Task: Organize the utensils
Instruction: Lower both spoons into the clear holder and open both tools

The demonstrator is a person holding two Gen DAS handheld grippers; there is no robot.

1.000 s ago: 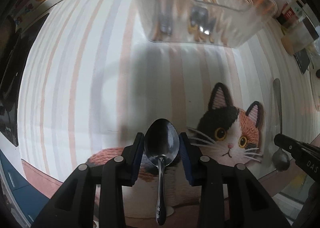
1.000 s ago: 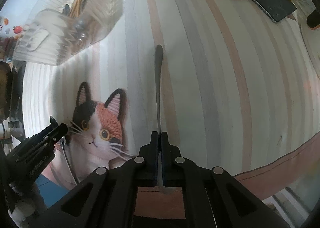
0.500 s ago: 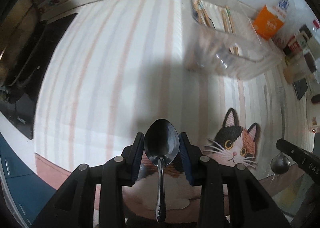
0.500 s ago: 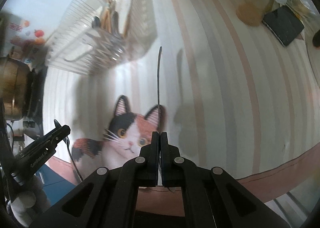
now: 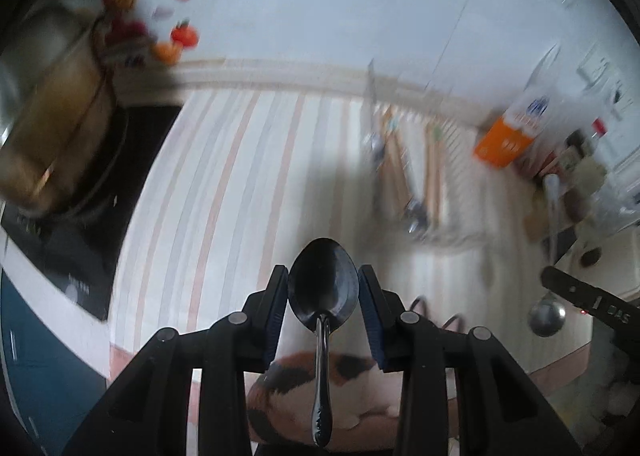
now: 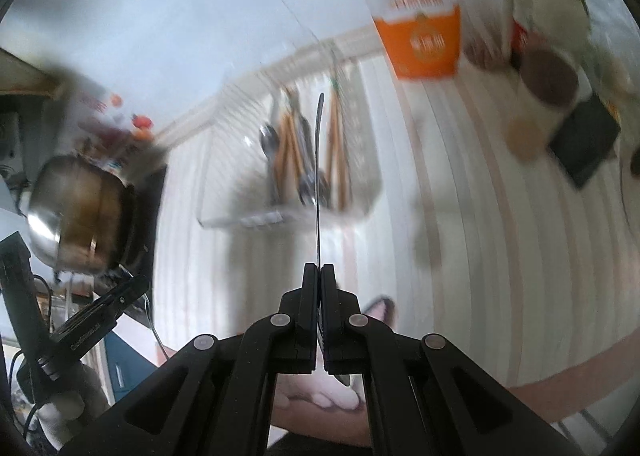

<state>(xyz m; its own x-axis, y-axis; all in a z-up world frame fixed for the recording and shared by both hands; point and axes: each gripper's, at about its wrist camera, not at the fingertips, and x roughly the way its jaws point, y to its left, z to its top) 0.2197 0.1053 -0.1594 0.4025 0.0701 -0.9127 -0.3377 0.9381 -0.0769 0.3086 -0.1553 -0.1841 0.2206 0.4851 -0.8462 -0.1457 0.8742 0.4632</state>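
With a spoon carried by each gripper, both are best brought over the clear utensil holder [image 6: 288, 172] on the striped table [image 5: 224, 192] and lowered handle-down into a free compartment, so that nothing inside is knocked. The dark spoon [image 5: 323, 288] is clenched by its bowl between the jaws of the left gripper [image 5: 323, 292], its handle hanging back beneath them, well short of the holder. The second spoon [image 6: 319, 176] is pinched edge-on in the tightly closed jaws of the right gripper [image 6: 319, 276], its handle projected forward across the holder
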